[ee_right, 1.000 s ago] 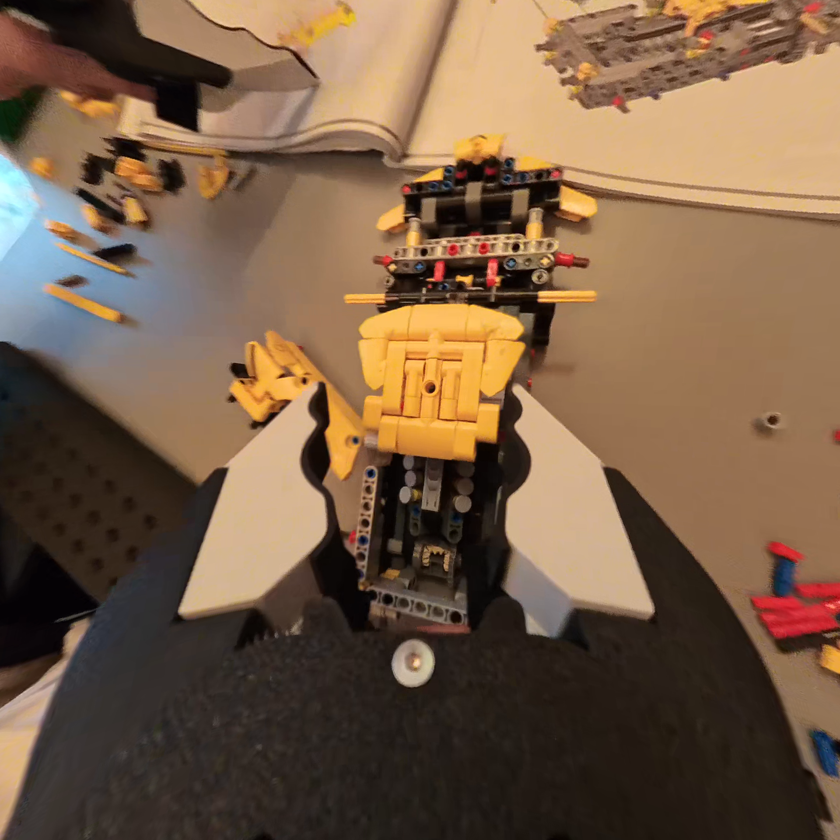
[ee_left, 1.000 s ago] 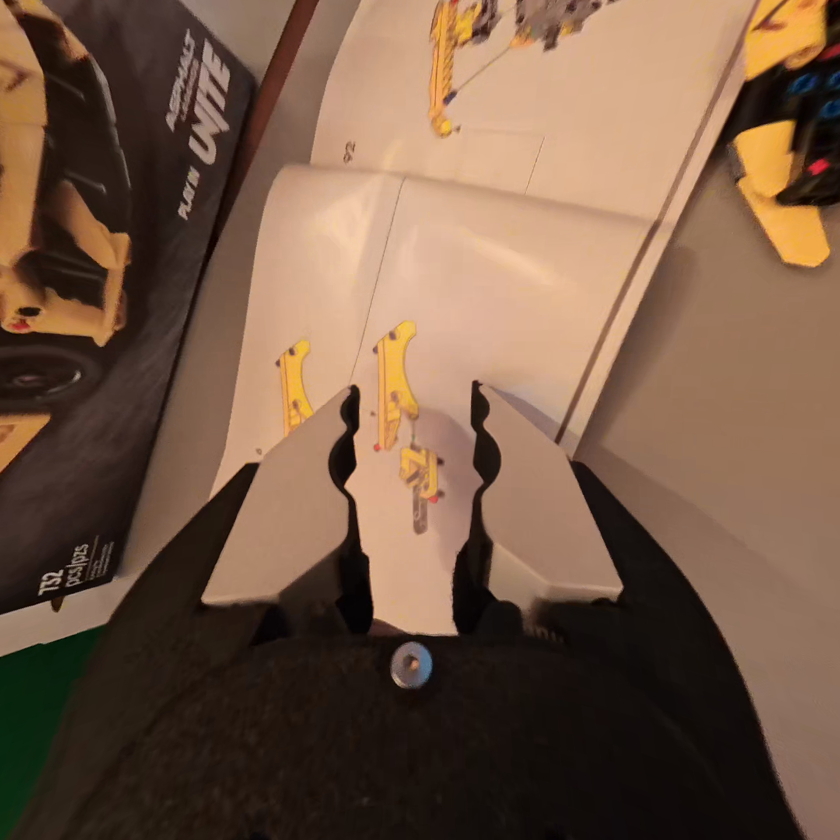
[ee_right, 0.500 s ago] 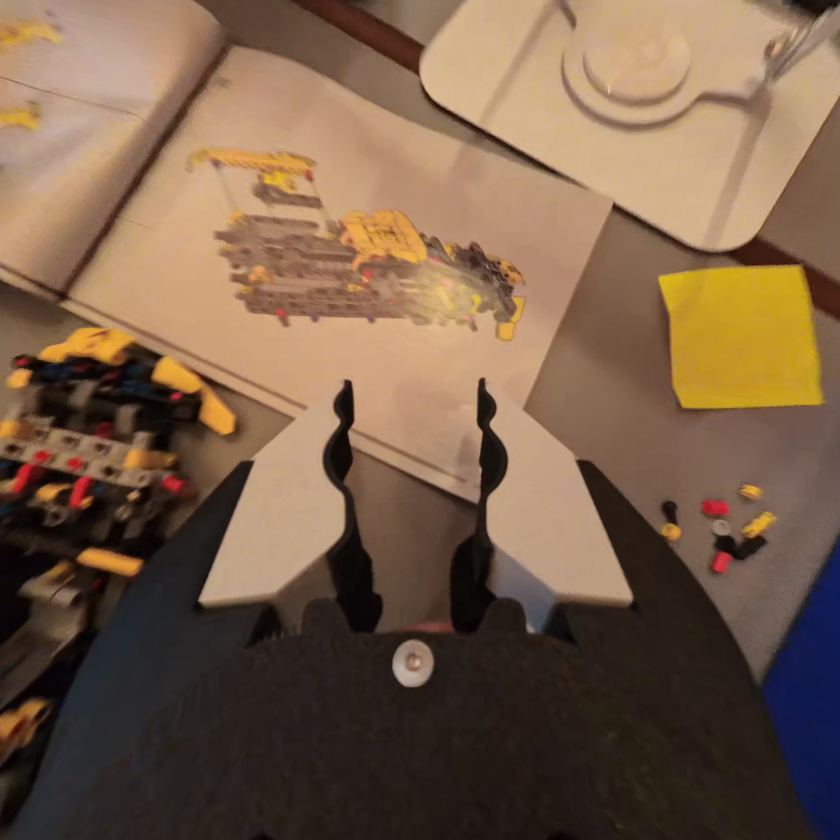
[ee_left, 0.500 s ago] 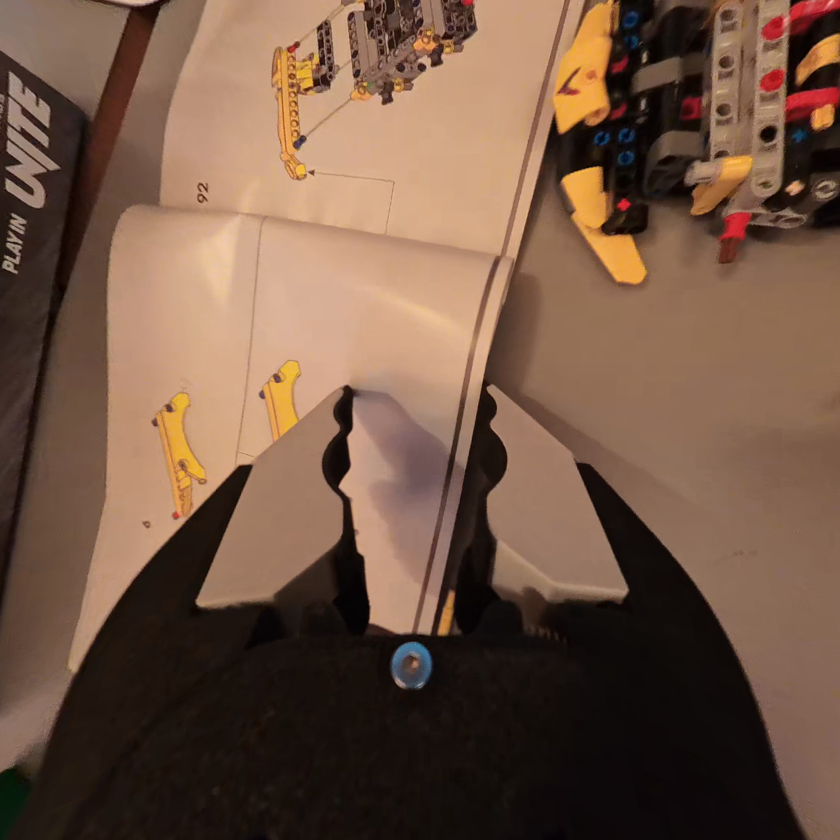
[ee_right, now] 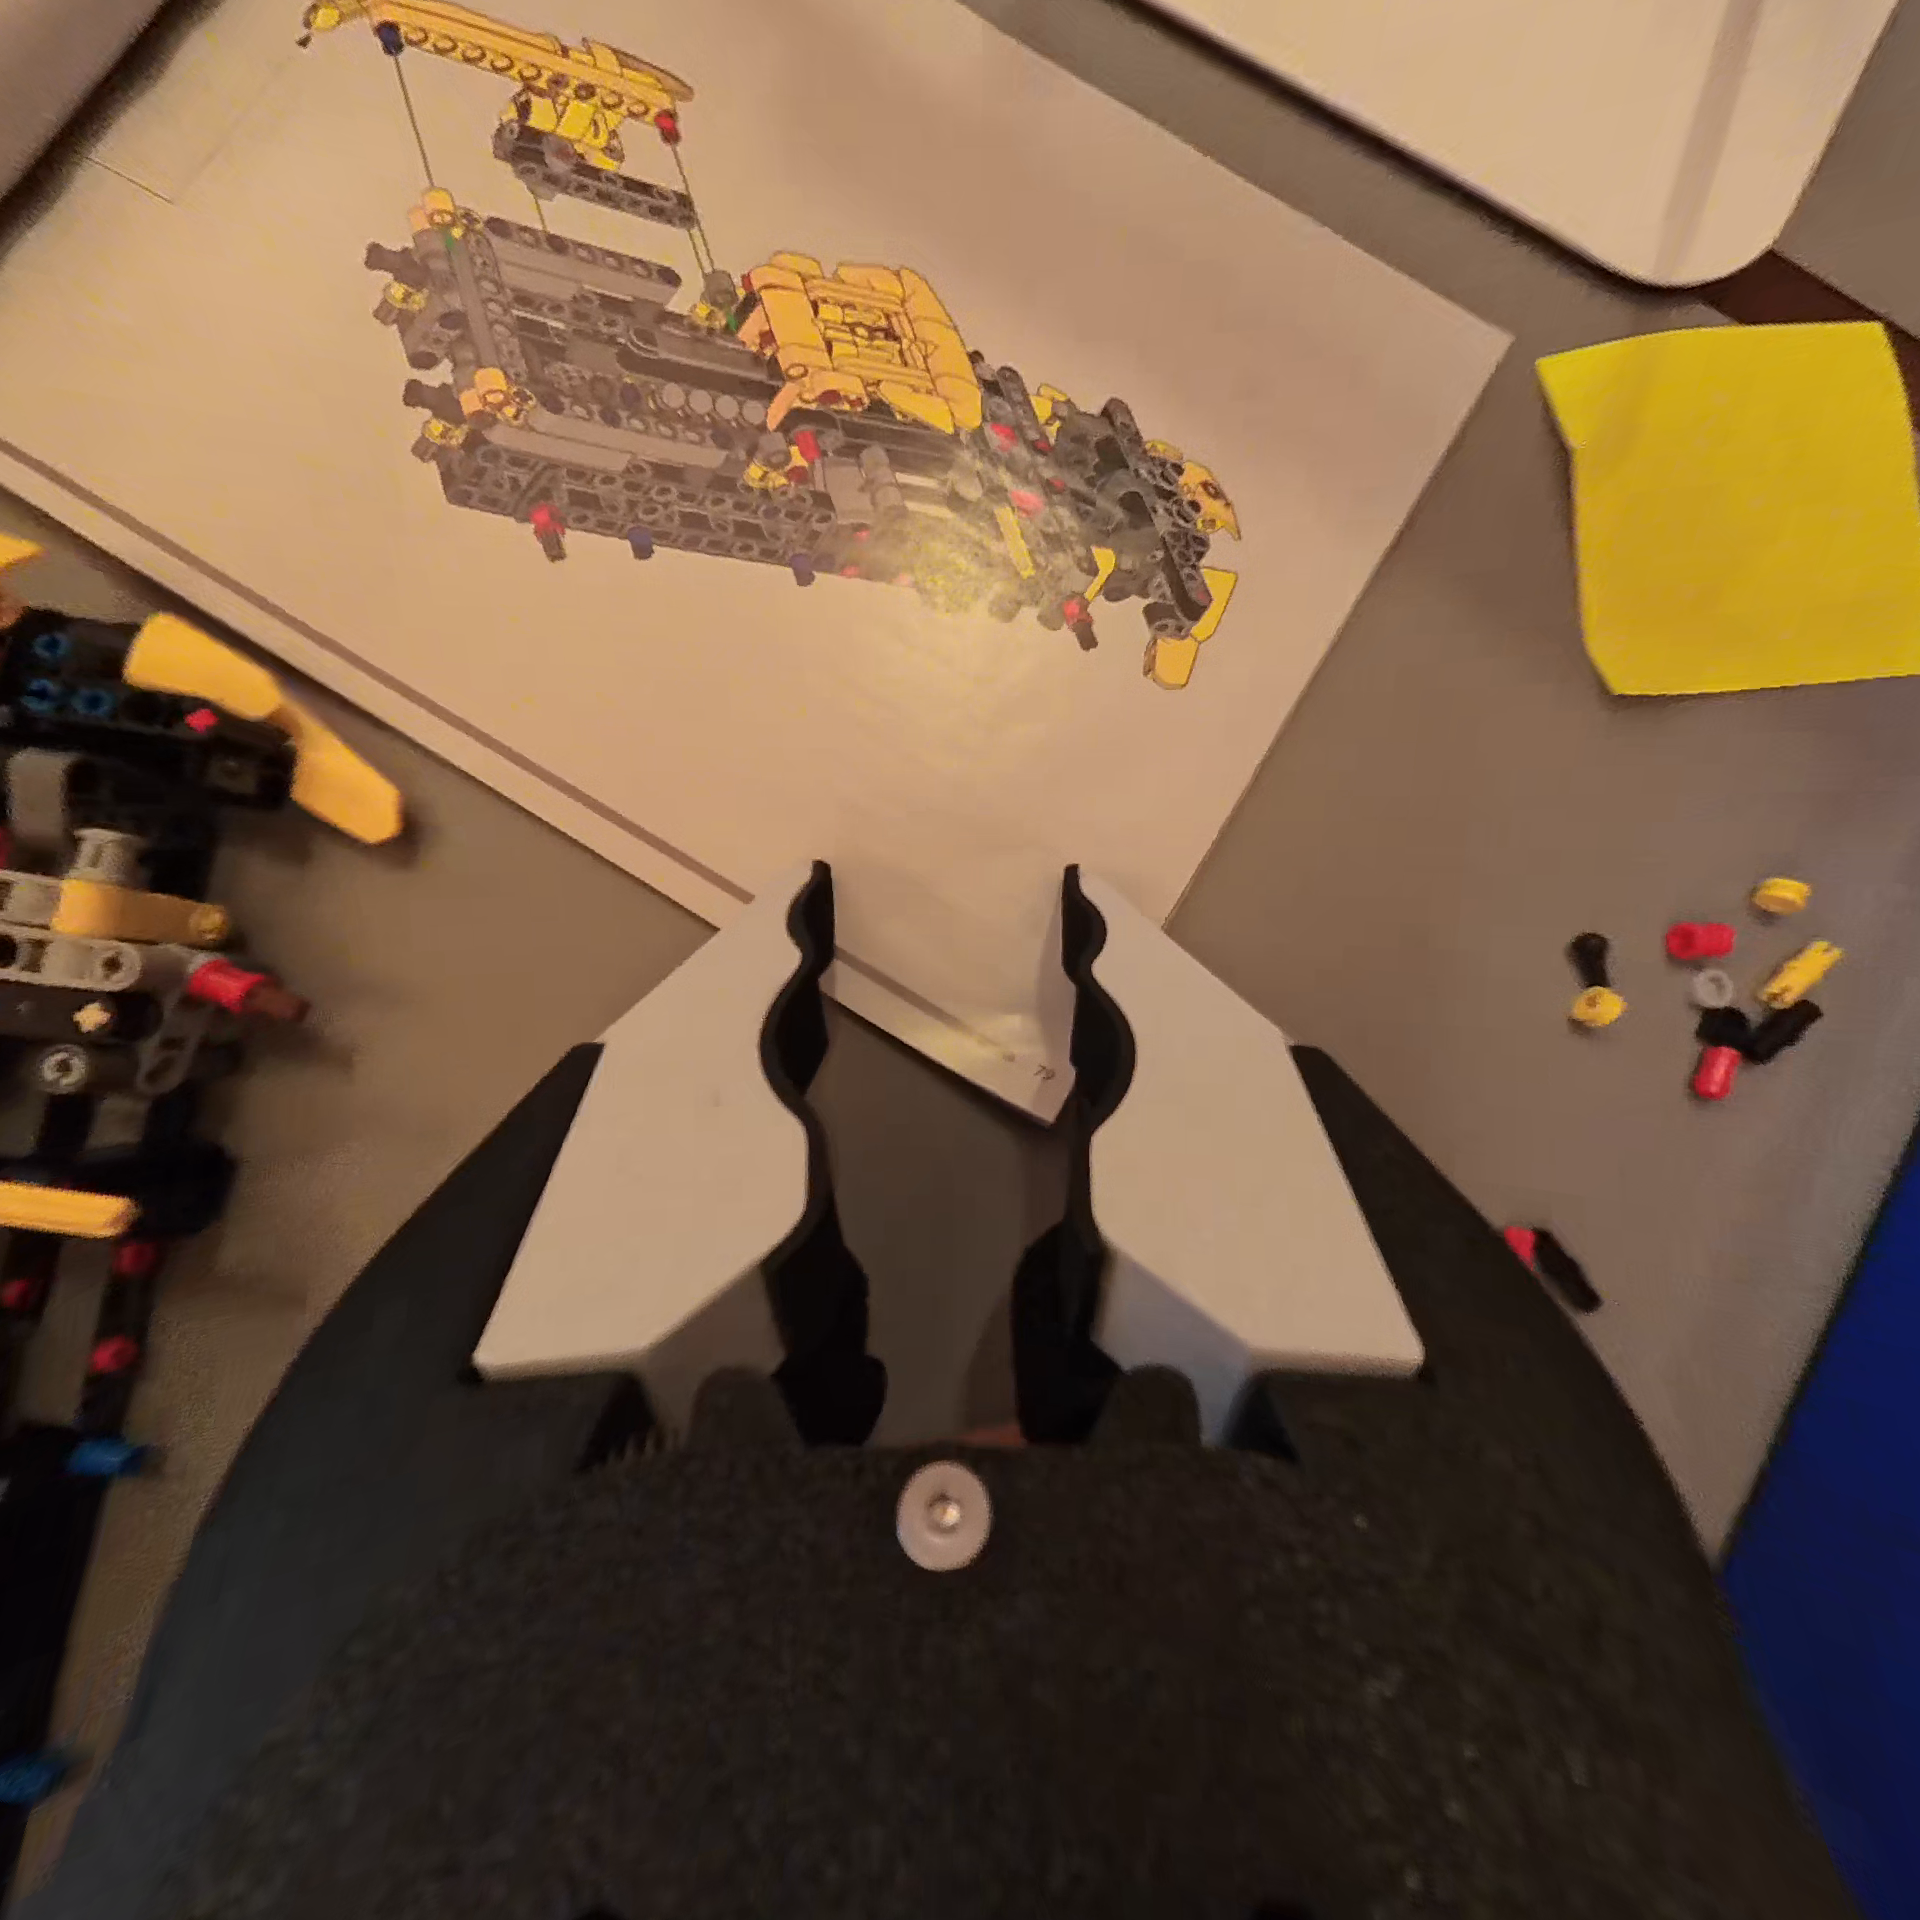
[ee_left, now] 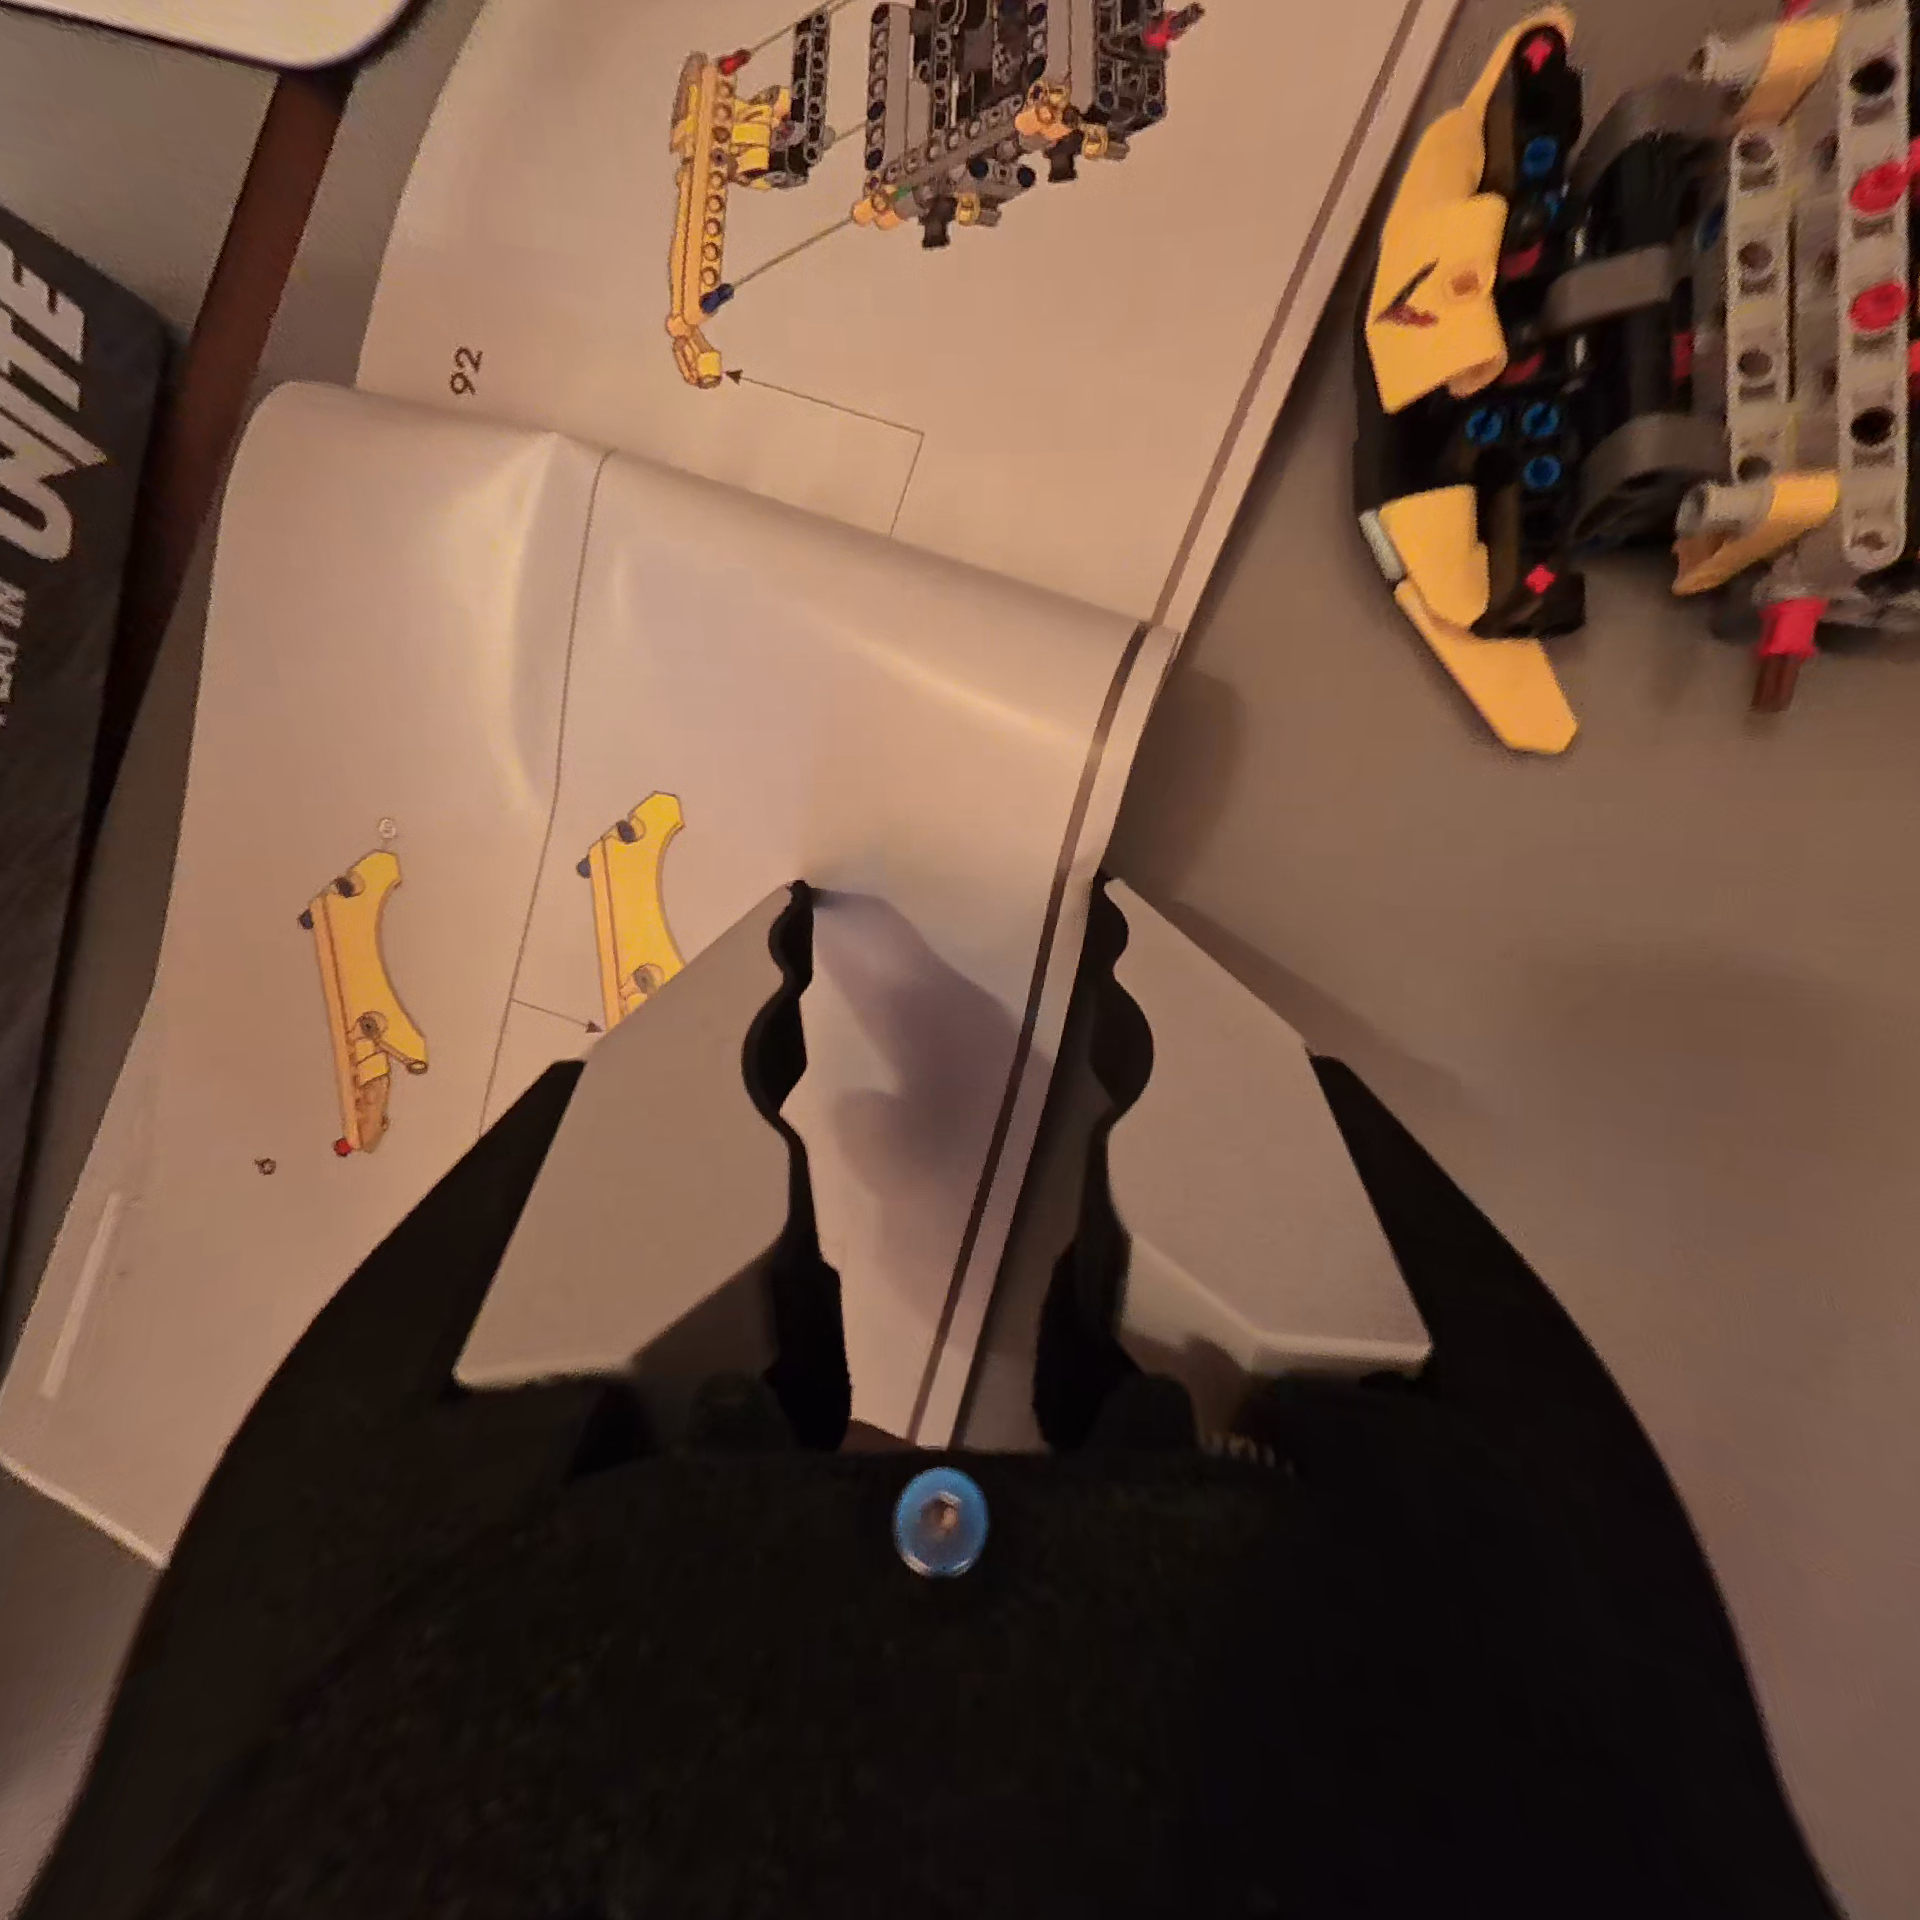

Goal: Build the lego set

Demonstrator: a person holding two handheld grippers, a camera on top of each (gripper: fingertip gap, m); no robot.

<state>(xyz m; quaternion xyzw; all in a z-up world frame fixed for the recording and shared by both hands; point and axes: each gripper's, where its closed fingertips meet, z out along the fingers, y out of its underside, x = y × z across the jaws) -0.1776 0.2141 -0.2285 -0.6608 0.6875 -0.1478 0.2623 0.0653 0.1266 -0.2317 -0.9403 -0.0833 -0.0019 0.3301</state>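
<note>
Lego model (ee_left: 1662,343), a part-built yellow, black and grey vehicle, lies on the grey worktop (ee_left: 1558,1039) just beside the open instruction booklet (ee_left: 987,416); the left wrist view catches its end at the upper right, the right wrist view (ee_right: 114,935) along the left edge. Left gripper (ee_left: 945,894) hovers with jaws apart and empty over a curled-up booklet page (ee_left: 779,707), straddling that page's edge. Right gripper (ee_right: 945,883) is likewise parted and empty, above the booklet's near corner. Only the left view shows the dark set box (ee_left: 62,623) past the booklet. Only the right view shows a yellow sticky note (ee_right: 1745,509), a cluster of small loose pins (ee_right: 1714,987) in red, black and yellow, what may be a white tray (ee_right: 1507,104) at the worktop's far edge, and something blue (ee_right: 1849,1558).
</note>
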